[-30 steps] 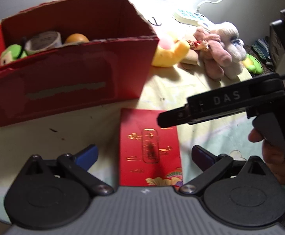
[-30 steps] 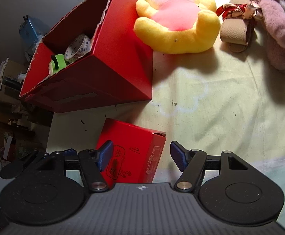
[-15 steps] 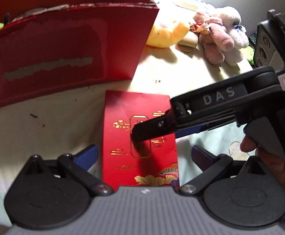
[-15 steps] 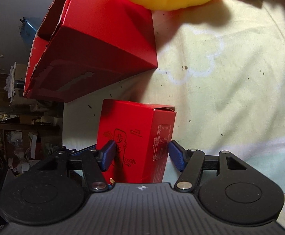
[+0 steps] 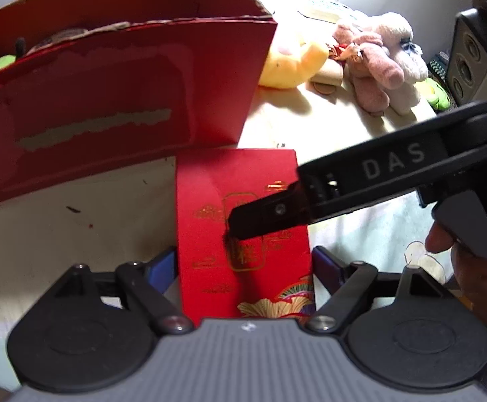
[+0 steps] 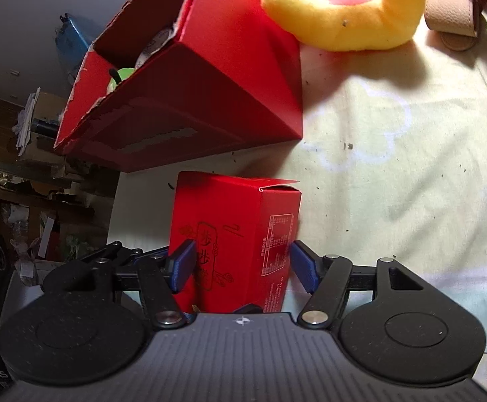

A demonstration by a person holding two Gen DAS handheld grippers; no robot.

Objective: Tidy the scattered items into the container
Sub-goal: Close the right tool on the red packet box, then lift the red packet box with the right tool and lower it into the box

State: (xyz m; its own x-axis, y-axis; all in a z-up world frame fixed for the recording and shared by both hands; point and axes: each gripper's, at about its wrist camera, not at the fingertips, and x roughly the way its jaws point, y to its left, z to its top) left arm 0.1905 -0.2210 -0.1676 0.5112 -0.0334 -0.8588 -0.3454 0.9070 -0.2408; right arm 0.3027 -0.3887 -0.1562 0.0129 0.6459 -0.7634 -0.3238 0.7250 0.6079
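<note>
**Inspector:** You have the small red carton lying flat on the pale cloth, just in front of the big red container. It sits between the pads of both tools at once. Its long axis runs away from your left gripper toward the container wall.

**Operator:** Which tool is actually on it?

**Inspector:** Your right gripper comes across from the side. In its own view the blue pads bracket the carton: the left pad overlaps the printed face, the right pad stands at the edge of the side panel. Contact looks made or very nearly made, but I cannot tell whether you have clamped. From the left wrist view, one black finger of the right tool lies over the carton's top face.

**Operator:** And the left?

**Inspector:** Spread wide. Its blue pads flank the carton's long edges, close beside them, with no sign of squeeze. It grips nothing.

**Operator:** So the move depends on what?

**Inspector:** In my judgement, on the right tool taking the carton, as it is the nearer to a hold. The container's opening lies up and beyond the carton's far end, so you must lift over the torn front rim. The plush toys remain outside, well apart to the right.
</note>
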